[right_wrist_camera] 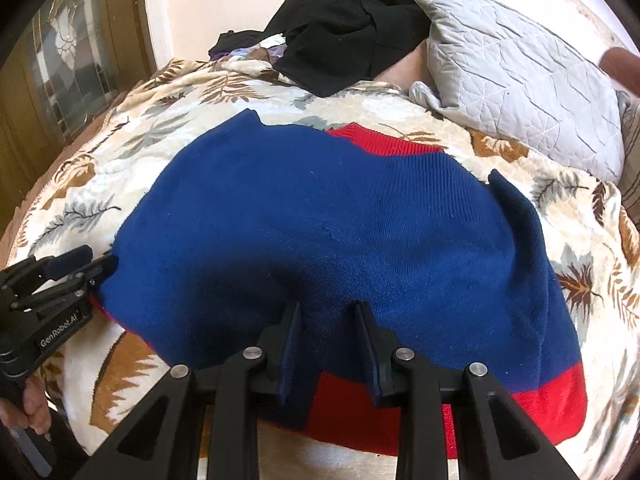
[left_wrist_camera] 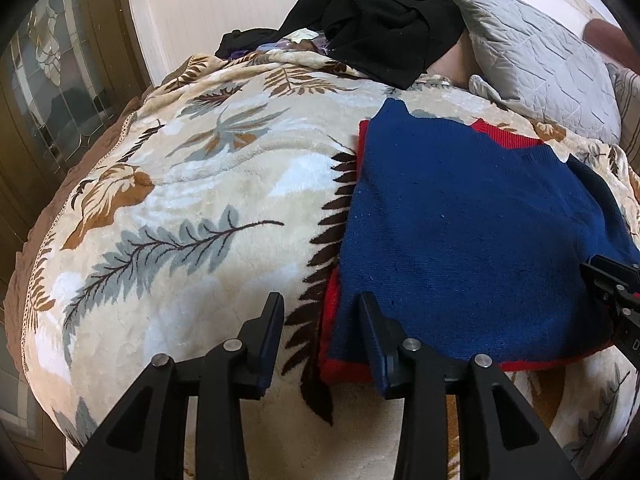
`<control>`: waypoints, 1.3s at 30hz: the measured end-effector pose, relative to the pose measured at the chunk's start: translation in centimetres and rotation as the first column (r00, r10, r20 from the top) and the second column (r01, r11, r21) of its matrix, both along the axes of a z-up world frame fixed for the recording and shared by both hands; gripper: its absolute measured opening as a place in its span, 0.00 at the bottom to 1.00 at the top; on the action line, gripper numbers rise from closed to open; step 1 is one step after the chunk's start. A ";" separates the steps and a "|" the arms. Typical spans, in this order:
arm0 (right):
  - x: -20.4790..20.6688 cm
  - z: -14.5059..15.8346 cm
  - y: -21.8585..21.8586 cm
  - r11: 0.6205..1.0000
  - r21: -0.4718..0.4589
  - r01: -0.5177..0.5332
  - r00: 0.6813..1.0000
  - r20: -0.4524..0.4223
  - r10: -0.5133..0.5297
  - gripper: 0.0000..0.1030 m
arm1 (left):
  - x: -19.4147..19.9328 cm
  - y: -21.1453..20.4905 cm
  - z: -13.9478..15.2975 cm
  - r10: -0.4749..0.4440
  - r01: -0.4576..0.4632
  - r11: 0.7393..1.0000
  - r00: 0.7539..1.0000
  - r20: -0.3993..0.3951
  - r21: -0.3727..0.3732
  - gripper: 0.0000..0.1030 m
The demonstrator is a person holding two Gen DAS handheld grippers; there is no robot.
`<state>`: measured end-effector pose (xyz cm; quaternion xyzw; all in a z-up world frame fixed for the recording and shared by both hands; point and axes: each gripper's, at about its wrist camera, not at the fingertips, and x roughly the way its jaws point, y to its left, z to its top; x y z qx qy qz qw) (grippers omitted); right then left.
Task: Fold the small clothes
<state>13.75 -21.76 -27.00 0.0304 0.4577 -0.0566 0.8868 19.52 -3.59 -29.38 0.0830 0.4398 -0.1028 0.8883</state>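
Lying folded flat on the plush leaf-patterned blanket [left_wrist_camera: 192,184], the blue knit sweater [right_wrist_camera: 320,232] shows red ribbed trim. Right gripper [right_wrist_camera: 328,312] pinches its near hem between narrow jaws; left gripper [left_wrist_camera: 320,300], jaws parted, straddles its left edge, gripping nothing.

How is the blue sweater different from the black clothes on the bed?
The blue sweater lies spread flat, while the black clothes sit in a crumpled heap. The blue sweater has red trim; the black clothes are dark all over. The blue sweater is near the grippers, and the black clothes lie far back beside the grey pillow. Both rest on the leaf-patterned blanket.
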 end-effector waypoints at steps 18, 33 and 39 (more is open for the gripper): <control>-0.4 0.0 0.4 0.999 -0.035 -0.008 1.000 0.008 0.009 0.31 | -0.9 -0.1 0.7 -0.013 0.009 0.998 0.998 0.053 0.059 0.43; -1.8 2.6 -0.3 0.999 -0.018 0.031 0.989 0.148 -0.028 0.31 | -2.4 1.5 4.2 0.013 -0.027 0.998 0.975 0.221 0.063 0.45; -1.3 2.4 0.5 0.999 -0.031 0.013 0.989 0.148 -0.008 0.31 | -2.5 1.5 4.4 0.008 -0.023 0.998 0.974 0.227 0.064 0.45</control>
